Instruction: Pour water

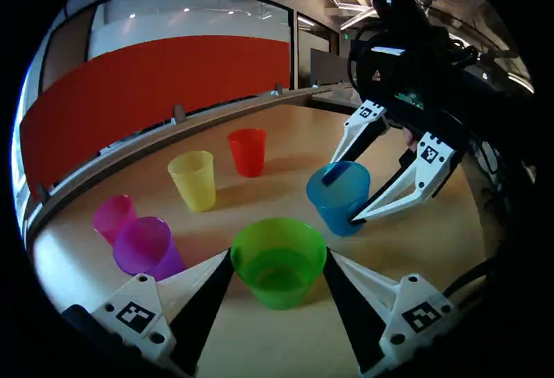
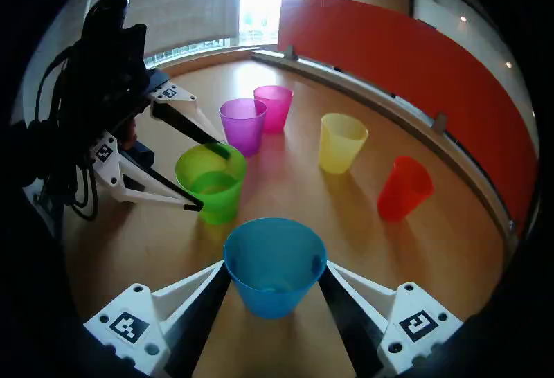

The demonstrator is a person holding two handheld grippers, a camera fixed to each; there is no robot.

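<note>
Green cup [image 1: 278, 264]: upright, part-filled with water, pinched at both sides by left claw [image 1: 277, 253] | blue cup [image 1: 338, 198]: just beyond green cup, nearly empty, pinched likewise by right claw [image 1: 344, 195] | yellow cup [image 1: 193, 179]: farther back | progress: pour apparently not started.

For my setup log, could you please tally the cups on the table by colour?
green cup: 1
blue cup: 1
yellow cup: 1
red cup: 1
pink cup: 1
purple cup: 1
Total: 6
</note>
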